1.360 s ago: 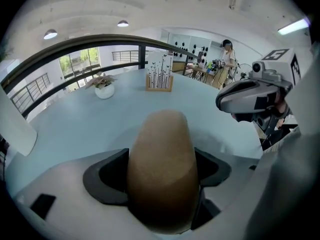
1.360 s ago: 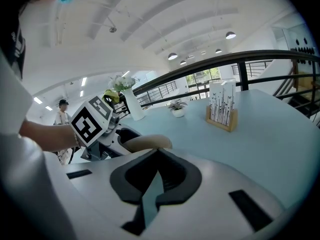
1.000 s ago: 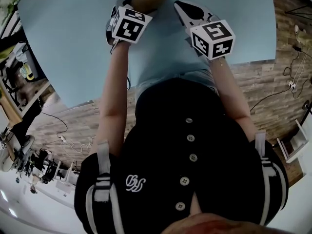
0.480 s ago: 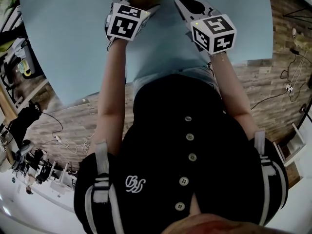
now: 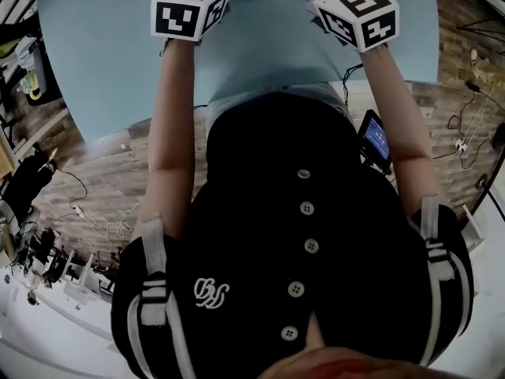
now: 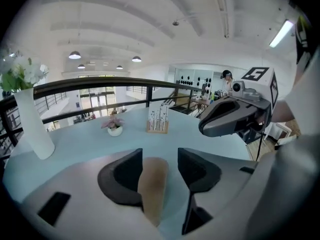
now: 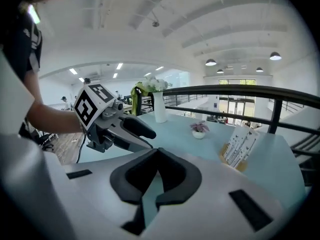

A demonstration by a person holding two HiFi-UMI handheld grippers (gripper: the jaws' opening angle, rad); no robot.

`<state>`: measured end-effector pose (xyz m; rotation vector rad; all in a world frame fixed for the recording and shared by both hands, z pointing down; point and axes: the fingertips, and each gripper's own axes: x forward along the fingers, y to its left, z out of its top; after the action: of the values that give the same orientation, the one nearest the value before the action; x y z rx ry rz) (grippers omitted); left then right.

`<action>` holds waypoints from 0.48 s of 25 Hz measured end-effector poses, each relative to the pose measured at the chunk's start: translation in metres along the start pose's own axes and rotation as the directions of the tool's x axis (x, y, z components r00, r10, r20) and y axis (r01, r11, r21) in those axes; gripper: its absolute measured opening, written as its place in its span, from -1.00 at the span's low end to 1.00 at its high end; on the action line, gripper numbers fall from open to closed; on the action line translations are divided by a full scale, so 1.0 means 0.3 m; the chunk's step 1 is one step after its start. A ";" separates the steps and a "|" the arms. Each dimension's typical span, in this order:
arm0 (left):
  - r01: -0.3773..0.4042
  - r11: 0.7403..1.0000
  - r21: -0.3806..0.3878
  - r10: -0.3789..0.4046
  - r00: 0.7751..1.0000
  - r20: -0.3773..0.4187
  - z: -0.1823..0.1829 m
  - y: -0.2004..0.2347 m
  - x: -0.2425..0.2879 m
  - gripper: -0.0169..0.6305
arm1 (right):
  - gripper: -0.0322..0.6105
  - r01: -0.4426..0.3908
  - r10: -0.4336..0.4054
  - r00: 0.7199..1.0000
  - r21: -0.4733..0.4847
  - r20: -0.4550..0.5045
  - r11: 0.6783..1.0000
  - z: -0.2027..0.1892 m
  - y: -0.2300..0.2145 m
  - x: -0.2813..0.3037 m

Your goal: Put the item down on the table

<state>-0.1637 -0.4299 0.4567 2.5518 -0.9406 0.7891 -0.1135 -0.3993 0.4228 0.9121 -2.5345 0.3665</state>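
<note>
Grippers: two. On left gripper (image 6: 160, 155), jaws closing with one tan oblong item (image 6: 152, 186) between, against the left pad, clear of the right, lying on pale blue worktop (image 6: 80, 146). On right gripper (image 7: 157, 154), jaws clenched together, nothing inside. Beyond the item: one white vase (image 6: 32, 129) at 9 o'clock, one small pot plant (image 6: 114, 127) at 11, one card stand (image 6: 157, 120) at 12.

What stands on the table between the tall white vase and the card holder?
A small pot of pink flowers stands between the vase and the card holder on the table, apart from both. The left gripper view shows it.
</note>
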 end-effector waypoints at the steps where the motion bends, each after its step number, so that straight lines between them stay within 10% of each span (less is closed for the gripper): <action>1: 0.004 1.000 -0.005 -0.004 1.000 0.013 0.008 -0.015 -0.020 -0.30 | -0.86 -0.020 0.020 1.000 -0.019 -0.004 1.000 0.013 0.013 -0.010; 8: 0.071 0.988 -0.137 -0.051 0.988 0.143 0.033 -0.040 -0.162 -0.92 | -0.86 -0.126 0.124 0.992 -0.106 -0.028 0.986 0.099 0.104 0.003; 12: 0.078 0.980 -0.181 -0.036 0.973 0.226 0.033 -0.031 -0.254 -0.92 | -0.86 -0.155 0.152 0.988 -0.142 -0.032 0.978 0.141 0.152 0.017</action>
<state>-0.2018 -0.3894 0.4028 2.5215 -0.9520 0.3821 -0.1595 -0.3840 0.3833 0.6571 -2.5812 0.2333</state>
